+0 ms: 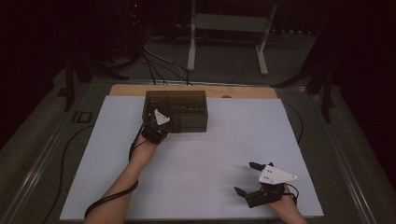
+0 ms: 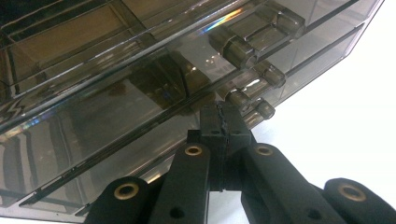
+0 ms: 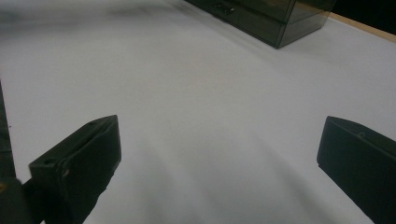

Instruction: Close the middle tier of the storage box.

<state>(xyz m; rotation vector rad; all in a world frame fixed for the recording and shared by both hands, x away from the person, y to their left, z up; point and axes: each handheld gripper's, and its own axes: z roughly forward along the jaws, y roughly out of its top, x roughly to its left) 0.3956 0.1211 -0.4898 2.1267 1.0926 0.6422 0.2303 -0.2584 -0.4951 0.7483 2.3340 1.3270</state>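
A smoky see-through drawer box (image 1: 176, 111) stands at the back of the white board (image 1: 215, 149), left of centre. My left gripper (image 1: 173, 124) is at the box's front left, shut. In the left gripper view its jaws (image 2: 223, 122) meet tip to tip against the box front (image 2: 116, 93), beside the small drawer handles (image 2: 254, 77); I see nothing held between them. My right gripper (image 1: 245, 177) lies low at the board's near right, open and holding nothing. In the right gripper view the gripper (image 3: 217, 154) has bare board between its jaws, and the box (image 3: 266, 18) is far off.
A wooden table edge (image 1: 243, 92) shows behind the white board. Beyond it are a white stand's legs (image 1: 261, 51) and loose cables (image 1: 159, 60) on the dark floor. A cable (image 1: 109, 198) trails along the left forearm.
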